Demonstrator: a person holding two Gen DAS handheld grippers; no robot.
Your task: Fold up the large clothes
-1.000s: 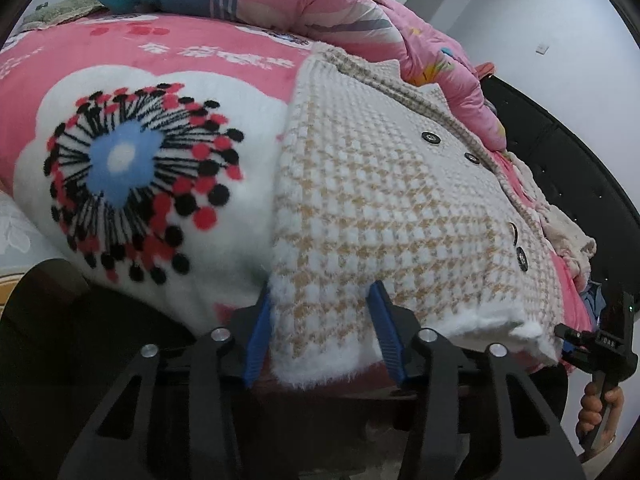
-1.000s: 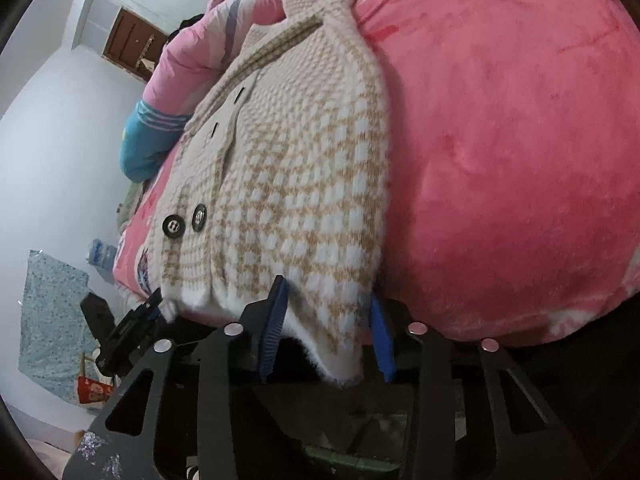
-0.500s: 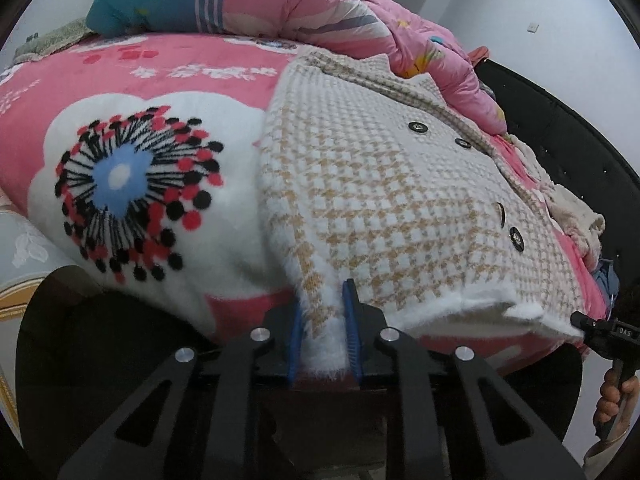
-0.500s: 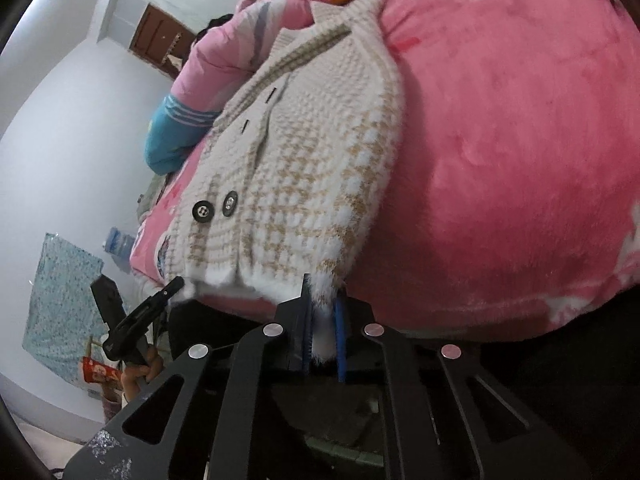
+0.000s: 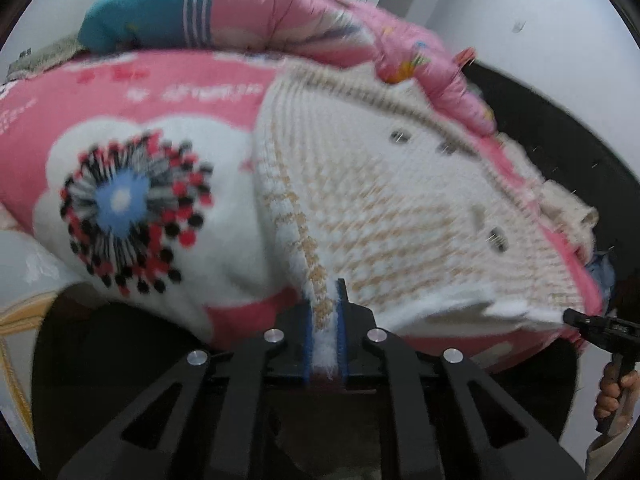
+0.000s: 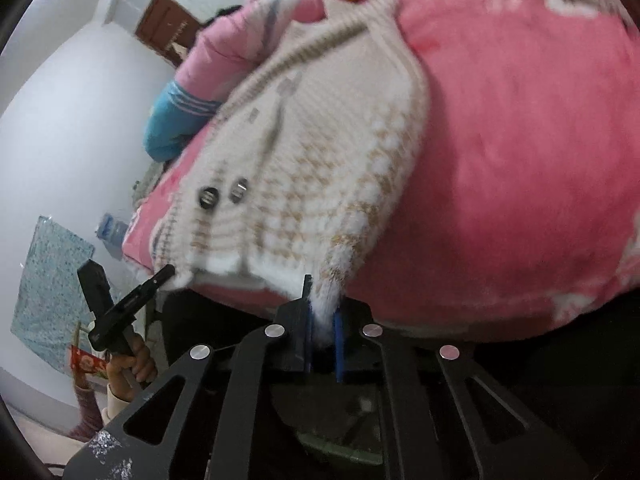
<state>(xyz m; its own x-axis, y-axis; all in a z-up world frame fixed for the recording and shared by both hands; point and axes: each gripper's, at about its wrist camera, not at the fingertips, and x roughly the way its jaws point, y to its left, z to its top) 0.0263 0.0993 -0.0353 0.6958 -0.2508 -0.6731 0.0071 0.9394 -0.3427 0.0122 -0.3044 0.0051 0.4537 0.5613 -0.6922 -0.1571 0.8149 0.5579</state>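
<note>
Cream-and-tan houndstooth knit, fuzzy stuff: that's the cardigan (image 5: 400, 208) I'm working with, spread front-up on the pink fleece blanket (image 5: 132, 92) that covers the bed, its hem hanging at the near edge. My left gripper (image 5: 325, 320) is clamped tight on one bottom corner of the hem, white fluff squeezed between the blue pads (image 5: 307, 332). My right gripper (image 6: 322, 320) is pinched on the opposite bottom corner the same way, so both ends of the hem are held. The hem sags a bit between them. Dark buttons (image 6: 209, 197) run up the front. A rolled pink quilt (image 5: 312, 20) with a teal end lies along the far edge of the bed, touching the collar. Pictures are a bit blurry.
</note>
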